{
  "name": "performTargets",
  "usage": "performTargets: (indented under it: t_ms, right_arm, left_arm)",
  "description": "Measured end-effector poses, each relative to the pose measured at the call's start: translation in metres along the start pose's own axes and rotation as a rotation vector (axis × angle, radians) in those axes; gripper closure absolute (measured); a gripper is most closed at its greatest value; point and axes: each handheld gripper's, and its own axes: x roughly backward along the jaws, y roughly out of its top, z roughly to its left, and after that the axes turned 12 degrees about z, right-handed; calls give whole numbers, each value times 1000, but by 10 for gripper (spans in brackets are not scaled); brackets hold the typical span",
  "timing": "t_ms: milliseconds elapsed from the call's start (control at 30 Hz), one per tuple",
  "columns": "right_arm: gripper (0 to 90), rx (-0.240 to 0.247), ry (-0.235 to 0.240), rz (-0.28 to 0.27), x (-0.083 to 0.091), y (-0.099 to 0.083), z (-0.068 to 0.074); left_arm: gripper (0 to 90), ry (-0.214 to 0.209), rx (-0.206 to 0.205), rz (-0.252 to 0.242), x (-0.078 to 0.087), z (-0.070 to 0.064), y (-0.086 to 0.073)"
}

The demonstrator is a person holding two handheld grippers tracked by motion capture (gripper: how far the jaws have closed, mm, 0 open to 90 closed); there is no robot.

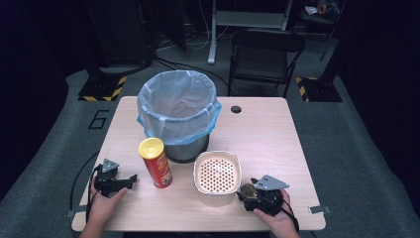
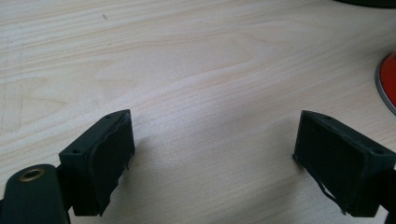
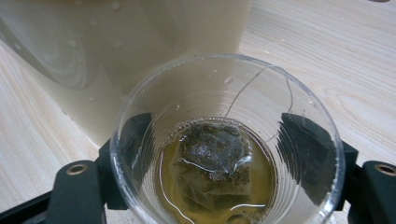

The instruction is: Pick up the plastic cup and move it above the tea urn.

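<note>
Table (image 1: pixel 277 134): wide bare wood on the right and far side, open room to move.
Bin (image 1: pixel 178 106): lined, far centre, behind the strainer tub.
Strainer tub (image 1: pixel 217 176): cream, perforated top, just left of the cup, nearly touching.
Crisp can (image 1: pixel 156 162): upright, right of the left gripper (image 1: pixel 130 179), whose jaws are spread and empty.
Cup (image 3: pixel 229 144): clear, upright, teabag (image 3: pixel 212 158) in a little tea, pinched by the right gripper (image 3: pixel 224 158); tub lies left, likely pour target.

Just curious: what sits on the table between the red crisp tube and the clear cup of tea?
The cream plastic strainer container, seen in the high view.
</note>
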Motion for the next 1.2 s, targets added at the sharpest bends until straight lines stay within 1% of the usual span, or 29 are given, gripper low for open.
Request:
performTargets:
  t_ms: [33, 67, 100, 167, 333, 467, 500, 533, 567, 633, 667, 700, 767, 833, 900, 967, 1033, 1067, 1100, 1167, 1200]
  right_arm:
    - [264, 5, 5, -4, 0, 0, -1]
    - [268, -1, 6, -7, 0, 0, 0]
    - [274, 9, 0, -9, 0, 0, -1]
    - [281, 13, -11, -13, 1, 0, 0]
    - [294, 15, -10, -10, 3, -1, -1]
    - [305, 28, -1, -10, 3, -2, -3]
    - [307, 21, 1, -9, 3, -2, -3]
    - [309, 23, 3, -13, 2, -2, -3]
    - [311, 26, 5, -9, 3, -2, -4]
    - [316, 14, 16, -9, 3, -2, -5]
    - [317, 18, 19, -7, 3, -2, -6]
    - [318, 17, 21, -6, 4, -2, -7]
    - [321, 23, 24, -1, 5, -1, -9]
    - [323, 18, 43, 4, 9, 0, -11]
    - [326, 31, 73, 1, 14, 3, -18]
    - [327, 39, 89, 9, 18, 8, -25]
    - [328, 40, 92, 12, 24, 17, -34]
    - [328, 44, 91, 8, 27, 22, -38]
    - [327, 47, 90, 2, 31, 27, -42]
    - [328, 54, 82, -7, 37, 37, -51]
    - [327, 57, 79, -13, 40, 44, -56]
  left_arm:
    - [117, 0, 0, 0, 0, 0, 0]
    - [117, 0, 0, 0, 0, 0, 0]
    - [117, 0, 0, 0, 0, 0, 0]
    - [117, 0, -1, 0, 0, 0, 0]
    - [117, 0, -1, 0, 0, 0, 0]
    - [117, 0, -2, 0, 0, 0, 0]
    - [117, 5, 0, -9, -1, 0, 0]
    - [117, -1, -2, 2, 0, 0, 0]
    - [117, 0, -1, 0, 0, 0, 0]
    - [117, 2, -3, 1, 0, 0, 0]
    - [117, 3, 2, -7, -1, 0, 0]
    - [117, -1, -2, 2, 0, 0, 0]
    - [117, 2, -4, 1, 0, 0, 0]
    - [117, 3, -5, 1, 0, 0, 0]
    - [117, 0, -3, 1, 0, 0, 0]
    - [117, 1, 0, -3, 0, 0, 0]
    - [117, 1, -2, 0, 0, 0, 0]
    - [117, 3, 2, -9, -1, 0, 0]
    - [117, -1, -2, 3, 0, 0, 0]
    - [117, 3, 1, -9, -1, 0, 0]
    - [117, 2, 0, -4, 0, 0, 0]
